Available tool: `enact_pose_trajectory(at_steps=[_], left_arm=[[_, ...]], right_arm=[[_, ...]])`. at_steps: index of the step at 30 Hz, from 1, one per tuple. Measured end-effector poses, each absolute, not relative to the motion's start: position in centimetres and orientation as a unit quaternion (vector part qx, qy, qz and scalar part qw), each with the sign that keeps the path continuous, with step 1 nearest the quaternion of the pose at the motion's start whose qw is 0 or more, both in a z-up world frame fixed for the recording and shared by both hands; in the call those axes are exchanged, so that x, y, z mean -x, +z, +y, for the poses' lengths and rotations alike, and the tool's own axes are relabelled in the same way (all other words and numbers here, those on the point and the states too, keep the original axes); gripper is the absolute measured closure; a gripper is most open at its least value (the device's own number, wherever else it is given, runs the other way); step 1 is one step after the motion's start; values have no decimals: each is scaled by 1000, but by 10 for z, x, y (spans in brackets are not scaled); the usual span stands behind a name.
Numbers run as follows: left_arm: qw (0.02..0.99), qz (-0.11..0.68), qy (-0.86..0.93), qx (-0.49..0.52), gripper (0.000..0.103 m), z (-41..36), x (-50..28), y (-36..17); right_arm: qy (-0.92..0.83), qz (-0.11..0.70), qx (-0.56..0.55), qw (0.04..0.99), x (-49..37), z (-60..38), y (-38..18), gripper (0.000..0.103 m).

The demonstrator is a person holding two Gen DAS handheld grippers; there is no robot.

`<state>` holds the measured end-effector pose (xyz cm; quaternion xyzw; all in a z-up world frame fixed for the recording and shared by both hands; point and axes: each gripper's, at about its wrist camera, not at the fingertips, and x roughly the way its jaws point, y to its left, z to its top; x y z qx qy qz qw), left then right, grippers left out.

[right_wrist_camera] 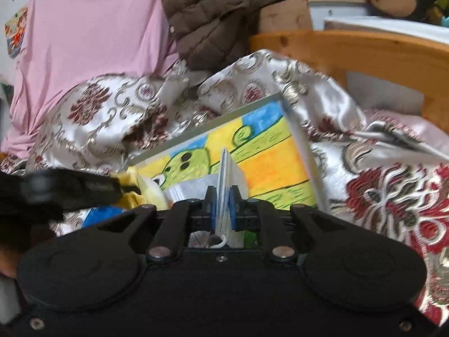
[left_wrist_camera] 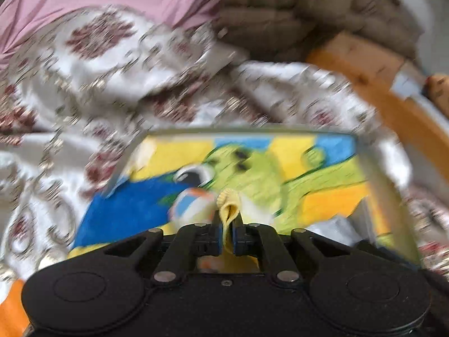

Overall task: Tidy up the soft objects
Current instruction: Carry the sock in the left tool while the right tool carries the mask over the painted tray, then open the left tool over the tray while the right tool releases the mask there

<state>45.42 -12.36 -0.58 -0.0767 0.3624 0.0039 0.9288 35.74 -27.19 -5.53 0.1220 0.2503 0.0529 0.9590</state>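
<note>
Midway, I judge — both tongs are loaded. The left gripper [left_wrist_camera: 228,219] pinches a yellow cloth [left_wrist_camera: 228,200], and the right gripper [right_wrist_camera: 223,200] pinches a white face mask [right_wrist_camera: 228,168]. Both hang over the painted tray [right_wrist_camera: 306,146] at twelve o'clock — neither is dropped yet.

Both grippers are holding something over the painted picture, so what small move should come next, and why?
Probably lower both and let go over the painted picture. The left gripper pinches a yellow cloth, the right gripper pinches a folded face mask, and both already sit just above the picture lying on the floral satin bedspread. Whether the picture is the intended spot is not clear.
</note>
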Motion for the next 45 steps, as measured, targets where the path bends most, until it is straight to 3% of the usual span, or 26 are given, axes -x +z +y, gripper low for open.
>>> enact_pose_trajectory(at_steps=[2, 5, 9, 13, 21, 34, 45], left_arm=[[926, 368, 14, 83, 81, -115, -452, -8], [925, 366, 15, 103, 56, -104, -445, -3], [933, 341, 16, 112, 36, -96, -428, 13], [947, 303, 3, 108, 28, -92, -401, 33], [975, 198, -8, 100, 3, -85, -322, 81], [991, 99, -34, 86, 1, -57, -186, 106], [992, 99, -22, 79, 1, -13, -99, 85]], right_arm=[[59, 251, -122, 958, -356, -267, -55, 86], [65, 248, -120, 959, -348, -260, -50, 78], [68, 230, -116, 964, -332, -257, -37, 58], [74, 205, -116, 969, -313, -260, -20, 46], [83, 134, -112, 981, -256, -265, 17, 3], [102, 30, -64, 992, -135, -238, 61, 1], [107, -9, -31, 994, -67, -204, 45, 1]])
